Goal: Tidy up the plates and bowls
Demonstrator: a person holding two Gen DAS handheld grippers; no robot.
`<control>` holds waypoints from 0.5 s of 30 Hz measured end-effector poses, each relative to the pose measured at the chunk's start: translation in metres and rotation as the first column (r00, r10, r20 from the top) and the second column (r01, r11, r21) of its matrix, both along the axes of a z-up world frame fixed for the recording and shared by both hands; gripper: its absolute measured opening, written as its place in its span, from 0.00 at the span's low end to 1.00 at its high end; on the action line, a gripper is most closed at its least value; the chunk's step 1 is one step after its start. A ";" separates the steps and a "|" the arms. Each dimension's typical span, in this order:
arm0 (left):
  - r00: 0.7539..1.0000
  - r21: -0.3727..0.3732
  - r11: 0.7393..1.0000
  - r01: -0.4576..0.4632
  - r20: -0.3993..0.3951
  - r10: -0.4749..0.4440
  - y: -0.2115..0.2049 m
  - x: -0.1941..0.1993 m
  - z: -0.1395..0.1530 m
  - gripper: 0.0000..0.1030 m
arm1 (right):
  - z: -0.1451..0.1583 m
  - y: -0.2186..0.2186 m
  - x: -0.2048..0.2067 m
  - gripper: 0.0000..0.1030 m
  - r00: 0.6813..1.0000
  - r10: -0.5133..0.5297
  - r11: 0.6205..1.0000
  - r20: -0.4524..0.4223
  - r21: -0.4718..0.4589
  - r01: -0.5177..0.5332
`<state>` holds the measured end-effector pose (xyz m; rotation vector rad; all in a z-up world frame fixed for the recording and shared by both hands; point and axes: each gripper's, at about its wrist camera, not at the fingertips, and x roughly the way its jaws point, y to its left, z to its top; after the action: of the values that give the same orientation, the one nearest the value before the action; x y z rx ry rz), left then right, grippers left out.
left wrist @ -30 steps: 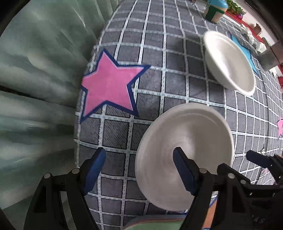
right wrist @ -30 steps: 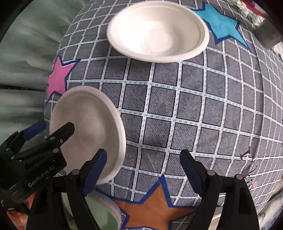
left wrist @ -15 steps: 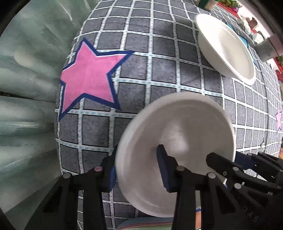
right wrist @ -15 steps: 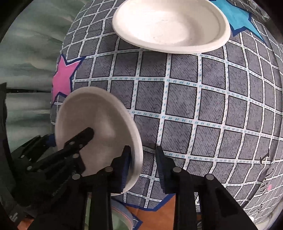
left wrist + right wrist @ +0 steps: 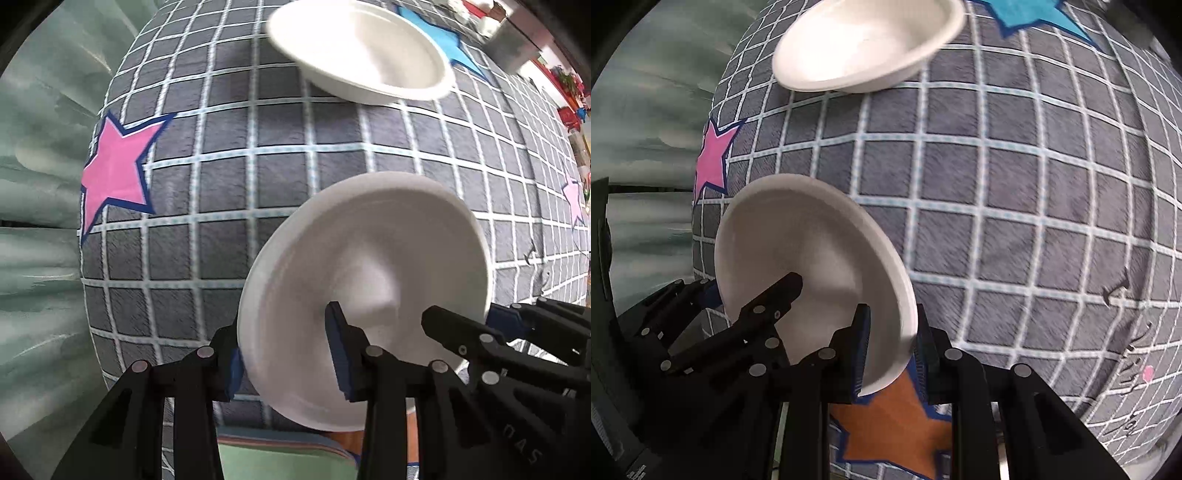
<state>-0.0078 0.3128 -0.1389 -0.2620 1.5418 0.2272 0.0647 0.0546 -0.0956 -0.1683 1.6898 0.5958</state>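
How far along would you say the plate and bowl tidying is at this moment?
Nothing looks stacked yet. In hand: the plate is tilted off the cloth, gripped at opposite rims by the left gripper and right gripper. Left: the bowl sits alone farther back.

grey checked tablecloth with white grid lines. pink star at 9 o'clock, blue star at 1 o'clock, orange star at 6 o'clock in right wrist view. green curtain far left.

white plate tilted, bowl beyond
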 end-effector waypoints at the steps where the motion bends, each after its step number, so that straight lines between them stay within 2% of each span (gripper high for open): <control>1: 1.000 -0.001 1.000 0.001 0.001 -0.001 -0.009 0.001 0.002 0.41 | -0.002 -0.003 0.000 0.25 1.000 0.000 1.000 -0.001 0.000 0.000; 6: 1.000 0.017 1.000 0.017 0.010 -0.017 -0.060 0.007 0.016 0.41 | 0.000 -0.009 0.001 0.25 1.000 -0.009 1.000 -0.007 0.008 0.009; 15: 0.998 0.034 0.999 0.020 0.063 -0.022 -0.164 0.008 0.067 0.41 | 0.035 -0.054 -0.010 0.25 0.999 0.012 0.999 0.031 0.029 -0.013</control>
<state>0.0005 0.1488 -0.0715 -0.2242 1.4764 0.2256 0.0545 0.0010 -0.0608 -0.1665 1.6508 0.6243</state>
